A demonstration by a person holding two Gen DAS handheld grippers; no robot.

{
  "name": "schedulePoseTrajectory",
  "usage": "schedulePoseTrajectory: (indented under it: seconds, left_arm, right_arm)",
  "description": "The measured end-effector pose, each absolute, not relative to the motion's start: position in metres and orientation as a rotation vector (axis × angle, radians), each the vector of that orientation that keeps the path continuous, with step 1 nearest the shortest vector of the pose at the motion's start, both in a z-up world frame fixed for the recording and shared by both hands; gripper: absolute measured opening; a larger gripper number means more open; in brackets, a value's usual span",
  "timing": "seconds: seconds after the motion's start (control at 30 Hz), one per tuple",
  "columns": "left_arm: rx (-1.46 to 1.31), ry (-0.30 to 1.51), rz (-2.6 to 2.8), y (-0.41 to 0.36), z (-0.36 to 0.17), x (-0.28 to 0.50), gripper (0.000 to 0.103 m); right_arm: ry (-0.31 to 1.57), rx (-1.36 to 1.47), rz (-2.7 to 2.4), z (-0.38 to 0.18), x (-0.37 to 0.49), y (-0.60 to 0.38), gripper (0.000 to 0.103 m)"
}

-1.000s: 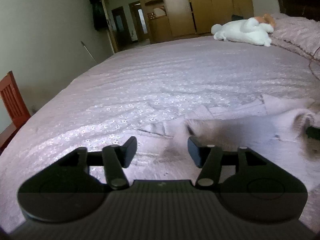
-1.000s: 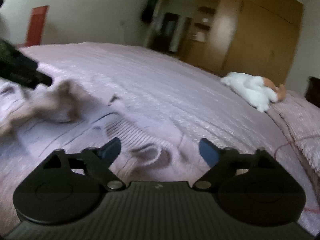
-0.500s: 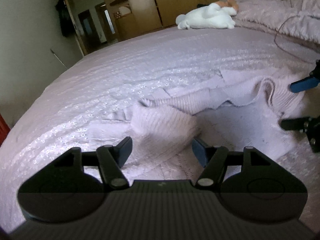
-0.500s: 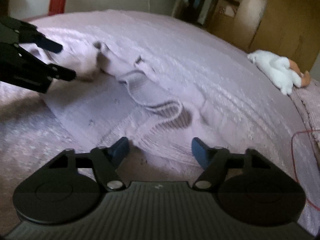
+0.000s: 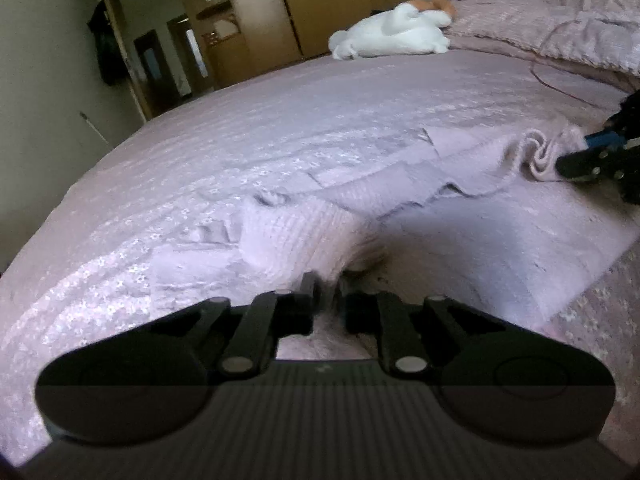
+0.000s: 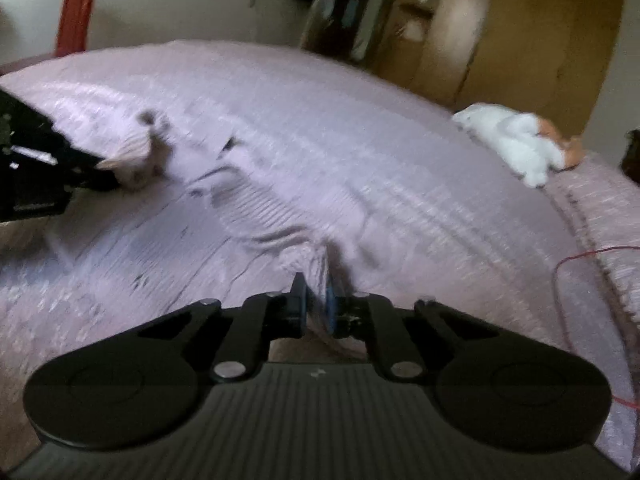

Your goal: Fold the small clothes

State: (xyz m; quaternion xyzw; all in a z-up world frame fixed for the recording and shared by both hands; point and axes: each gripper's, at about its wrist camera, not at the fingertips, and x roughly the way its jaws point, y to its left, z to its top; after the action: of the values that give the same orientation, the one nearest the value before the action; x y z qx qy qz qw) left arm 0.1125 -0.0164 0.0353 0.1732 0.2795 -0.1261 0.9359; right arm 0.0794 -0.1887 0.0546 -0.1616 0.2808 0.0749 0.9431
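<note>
**Both claws pinched on one edge of the knit top, which runs sideways between them**

The pale pink knit top lies spread on the bed, towards its near edge, with its long axis running from one claw across to the other. The left gripper has its jaws drawn almost together on a bunched fold of the top's ribbed edge. The right gripper is likewise nearly closed, a ridge of the same fabric standing up between its blue pads. Each claw sits at its own end of the top, so neither is the nearer; the cloth between them sags in soft wrinkles. Both tools are held low, close to the bed and pointing across it towards the far side, where a white soft toy lies well apart. The right view is blurred. The likely next move is carrying this held edge across the top's body, both hands level.
</note>
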Motion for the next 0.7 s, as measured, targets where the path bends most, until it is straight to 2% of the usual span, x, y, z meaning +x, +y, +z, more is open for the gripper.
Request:
schedulePoseTrajectory:
  seconds: [0.2, 0.57, 0.63, 0.7]
  left_arm:
    - [0.261, 0.519, -0.201, 0.012, 0.057, 0.135, 0.01]
    - [0.169, 0.564, -0.024, 0.072, 0.05, 0.195, 0.012]
    - [0.161, 0.577, 0.019, 0.08, 0.043, 0.201, 0.012]
    - [0.148, 0.603, 0.045, 0.085, 0.036, 0.206, 0.012]
  right_arm:
    - [0.455, -0.277, 0.039, 0.07, 0.087, -0.205, 0.009]
    - [0.518, -0.235, -0.17, 0.041, 0.144, -0.238, 0.012]
    - [0.557, -0.218, -0.179, 0.034, 0.151, -0.242, 0.022]
    - [0.556, -0.194, -0.206, 0.031, 0.152, -0.247, 0.057]
